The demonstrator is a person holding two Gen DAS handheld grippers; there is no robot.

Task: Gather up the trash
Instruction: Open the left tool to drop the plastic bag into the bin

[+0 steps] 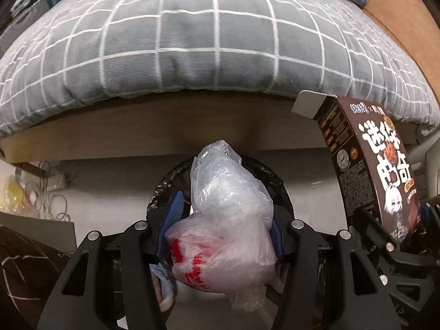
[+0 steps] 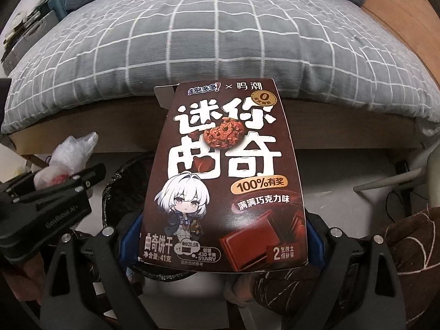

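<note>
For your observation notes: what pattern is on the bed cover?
Grey cover with a white grid of thin lines; clearest in the right wrist view.

A grey checked quilt (image 1: pixel 192 41) covers the wooden bed (image 1: pixel 165 129); a black-lined bin (image 2: pixel 121 187) stands on the pale floor (image 1: pixel 316 192).

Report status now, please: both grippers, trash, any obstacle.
Left gripper shut on plastic bag. Right gripper shut on cookie box. Bin below, unobstructed.
</note>
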